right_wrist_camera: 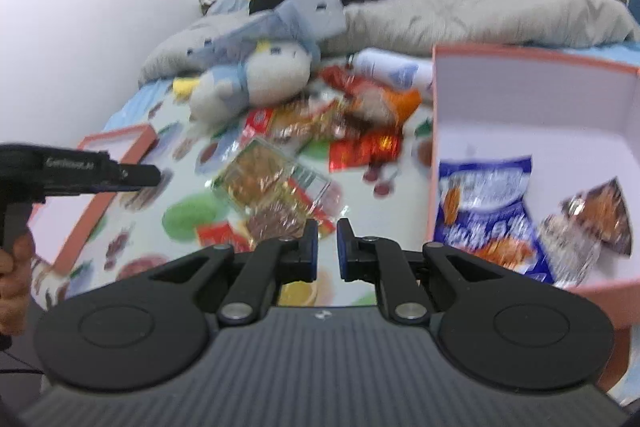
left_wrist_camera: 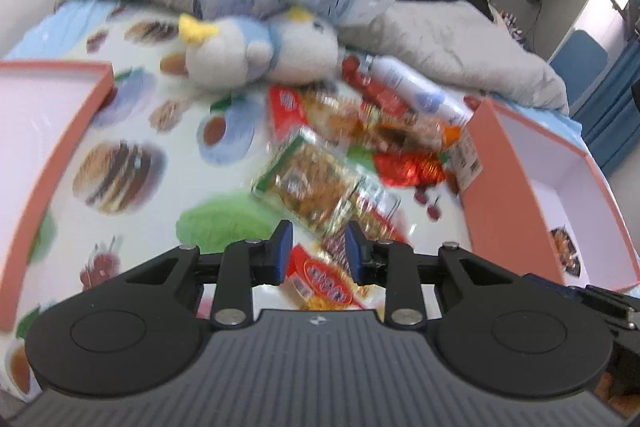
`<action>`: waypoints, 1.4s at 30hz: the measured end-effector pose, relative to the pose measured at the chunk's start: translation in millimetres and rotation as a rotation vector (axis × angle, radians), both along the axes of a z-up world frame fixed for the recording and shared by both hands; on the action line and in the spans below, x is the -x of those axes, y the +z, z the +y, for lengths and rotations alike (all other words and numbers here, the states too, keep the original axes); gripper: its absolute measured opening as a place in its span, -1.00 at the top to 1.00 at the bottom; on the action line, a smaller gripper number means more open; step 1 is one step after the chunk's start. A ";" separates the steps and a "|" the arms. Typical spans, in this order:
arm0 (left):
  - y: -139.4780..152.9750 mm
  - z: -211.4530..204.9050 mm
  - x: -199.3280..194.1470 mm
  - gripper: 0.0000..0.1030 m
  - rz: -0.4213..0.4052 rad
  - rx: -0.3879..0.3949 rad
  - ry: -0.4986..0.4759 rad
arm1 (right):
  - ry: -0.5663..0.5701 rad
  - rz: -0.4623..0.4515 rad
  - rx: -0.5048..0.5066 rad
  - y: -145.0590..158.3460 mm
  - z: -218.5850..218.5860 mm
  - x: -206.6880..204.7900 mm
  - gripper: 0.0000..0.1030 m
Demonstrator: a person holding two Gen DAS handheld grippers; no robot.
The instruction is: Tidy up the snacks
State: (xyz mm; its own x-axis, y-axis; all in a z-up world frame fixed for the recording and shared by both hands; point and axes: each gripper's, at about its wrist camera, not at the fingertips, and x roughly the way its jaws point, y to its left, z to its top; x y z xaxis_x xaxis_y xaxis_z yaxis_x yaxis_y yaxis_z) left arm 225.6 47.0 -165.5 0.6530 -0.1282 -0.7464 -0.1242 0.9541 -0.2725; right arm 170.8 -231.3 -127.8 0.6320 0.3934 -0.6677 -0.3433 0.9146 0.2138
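Between two pink boxes, at the twelve o'clock side of both grippers, a loose pile of snack packets [left_wrist_camera: 352, 155] is lying on a food-printed bedsheet [left_wrist_camera: 132, 131]. The left gripper [left_wrist_camera: 316, 255] is hanging over the near edge of that pile with its jaws parted and nothing pinched between the blue pads; a red-labelled packet [left_wrist_camera: 324, 283] is showing in the gap below them, but whether the pads are touching it I cannot tell through the blur. The right gripper [right_wrist_camera: 327, 247] is hovering with its jaws almost closed, a thin slit between them and nothing in it.

Sorting looks under way: the right pink box [right_wrist_camera: 480, 87], at two o'clock of the right gripper, is already holding a blue-and-white bag [right_wrist_camera: 484, 211] and a small clear packet [right_wrist_camera: 592, 227], probably dropped there so like goes with like. The left pink box [left_wrist_camera: 52, 131], at ten o'clock of the left gripper, is showing only bare floor in the part visible.

Open sheet is lying between the pile and the left box, giving free room for carrying. The right box's near wall is standing tall just beside the pile, so anything carried that way will likely need lifting over its rim. A plush penguin [left_wrist_camera: 260, 47] and a white bottle [left_wrist_camera: 416, 87] are crowding the pile's far side at twelve o'clock.
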 end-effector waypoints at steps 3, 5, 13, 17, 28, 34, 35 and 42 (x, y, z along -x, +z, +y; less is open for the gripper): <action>-15.1 6.5 0.3 0.35 0.021 -0.012 -0.010 | 0.021 0.010 -0.016 -11.4 8.5 6.7 0.73; -22.4 10.1 -1.8 0.34 0.021 -0.020 -0.028 | 0.034 0.007 -0.017 -17.2 16.5 8.4 0.72; -49.1 16.2 -40.6 -0.15 0.039 -0.058 -0.105 | 0.060 0.033 -0.042 -49.2 41.2 -3.4 -0.11; -60.4 28.5 -70.6 -0.42 0.031 -0.040 -0.118 | 0.051 0.086 -0.104 -65.7 43.7 -20.3 -0.08; -97.0 40.1 -153.4 -0.63 0.088 0.002 -0.247 | -0.100 0.216 -0.229 -92.9 42.2 -64.2 -0.07; -105.4 32.0 -167.6 -0.56 0.126 0.035 -0.301 | -0.111 0.298 -0.256 -92.5 48.0 -81.1 -0.07; -105.9 30.8 -167.8 -0.46 0.127 0.045 -0.313 | -0.104 0.306 -0.269 -93.7 49.0 -84.1 -0.06; -107.7 33.6 -163.5 0.17 0.136 0.095 -0.321 | -0.067 0.282 -0.267 -95.9 57.8 -92.3 -0.06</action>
